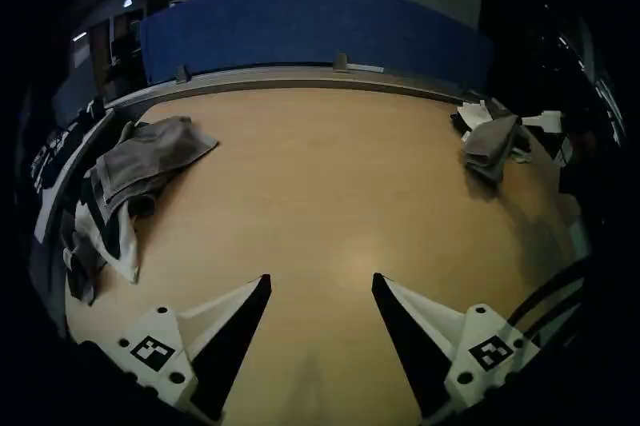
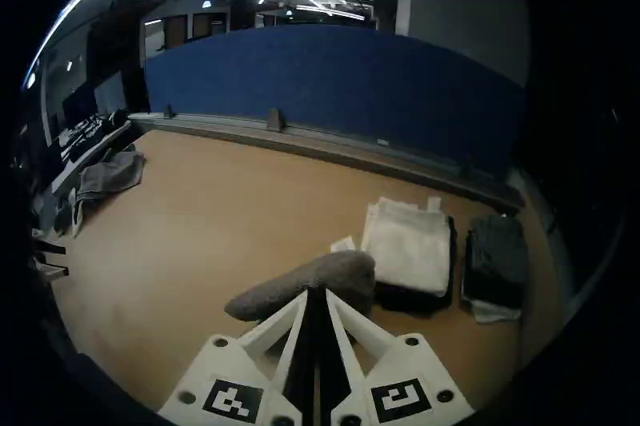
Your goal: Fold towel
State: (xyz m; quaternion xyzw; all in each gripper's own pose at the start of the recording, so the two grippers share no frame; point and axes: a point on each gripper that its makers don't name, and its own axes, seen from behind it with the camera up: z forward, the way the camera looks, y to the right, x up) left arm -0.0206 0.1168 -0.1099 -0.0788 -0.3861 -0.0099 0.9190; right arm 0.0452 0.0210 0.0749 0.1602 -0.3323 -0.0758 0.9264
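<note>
Left gripper (image 1: 322, 282): fingers wide apart, over bare tabletop (image 1: 320, 178).
Right gripper (image 2: 318, 292): fingers drawn together, tips pinching the near edge of the grey towel (image 2: 308, 280).
Grey towel: far right on the tabletop, bunched, just left of the white folded towel (image 2: 408, 246).
White folded towel: lies on a dark cloth, with a dark folded towel (image 2: 496, 254) to its right.
Left edge: heap of grey towels (image 1: 148, 161) over a striped cloth (image 1: 108, 222).
Far side: blue partition (image 1: 320, 26).
Markings: black-and-white square codes (image 1: 152, 350) on the finger bases.
</note>
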